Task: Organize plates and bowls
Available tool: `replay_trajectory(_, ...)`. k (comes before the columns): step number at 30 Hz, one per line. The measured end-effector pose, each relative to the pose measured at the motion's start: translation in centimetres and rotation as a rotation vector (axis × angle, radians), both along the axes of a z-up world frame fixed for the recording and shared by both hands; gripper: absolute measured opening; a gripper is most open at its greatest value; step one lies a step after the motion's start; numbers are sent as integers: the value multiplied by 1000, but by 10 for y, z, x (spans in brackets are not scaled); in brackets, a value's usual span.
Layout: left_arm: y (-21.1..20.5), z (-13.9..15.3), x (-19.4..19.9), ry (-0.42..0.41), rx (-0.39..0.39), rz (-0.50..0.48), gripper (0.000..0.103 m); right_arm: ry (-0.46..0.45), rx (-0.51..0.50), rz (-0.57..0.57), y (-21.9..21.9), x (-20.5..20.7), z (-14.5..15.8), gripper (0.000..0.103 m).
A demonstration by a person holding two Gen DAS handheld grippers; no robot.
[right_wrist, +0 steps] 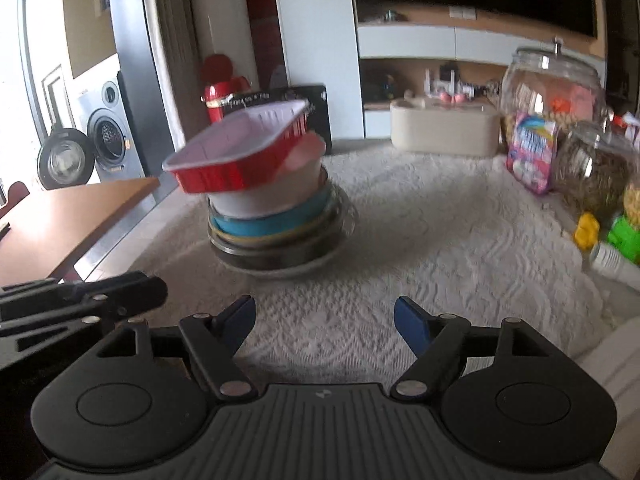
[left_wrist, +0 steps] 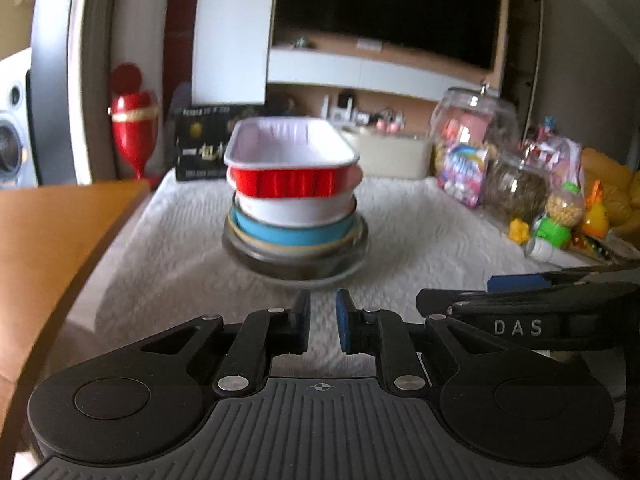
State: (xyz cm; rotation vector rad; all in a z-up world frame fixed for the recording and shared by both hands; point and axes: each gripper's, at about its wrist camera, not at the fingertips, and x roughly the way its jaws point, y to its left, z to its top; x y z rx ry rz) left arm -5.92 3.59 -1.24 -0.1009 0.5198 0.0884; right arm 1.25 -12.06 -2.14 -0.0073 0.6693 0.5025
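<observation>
My left gripper is clenched on nothing; my right gripper is released. Ahead of both, on the white textured cloth, stands the stack: red rectangular foil tray topmost, tilted.

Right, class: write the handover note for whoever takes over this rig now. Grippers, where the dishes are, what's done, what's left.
Left gripper: nearly shut, empty, short of the stack.
Right gripper: open, empty, also short of it.
Dishes: one stack on the white cloth. Red tray on top, then white bowl, blue dish, glass plate at the bottom.
From the right view the tray sits tilted and overhangs the bowl.
Done: everything visible is stacked.
Left: probably straighten the tray; whether other dishes remain cannot be seen.
</observation>
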Motion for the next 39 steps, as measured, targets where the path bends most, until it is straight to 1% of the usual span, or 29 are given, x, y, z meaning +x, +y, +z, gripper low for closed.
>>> replay_trajectory(2, 1, -4, 3, 11, -1, 3, 17, 24, -10, 16, 4, 1, -6, 77)
replay_trajectory(8, 3, -7, 5, 33, -12, 6, 17, 25, -17, 16, 3, -2, -9, 77)
replay_trajectory(39, 5, -6, 3, 39, -10, 13, 17, 39, -13, 10, 2, 0, -10, 77)
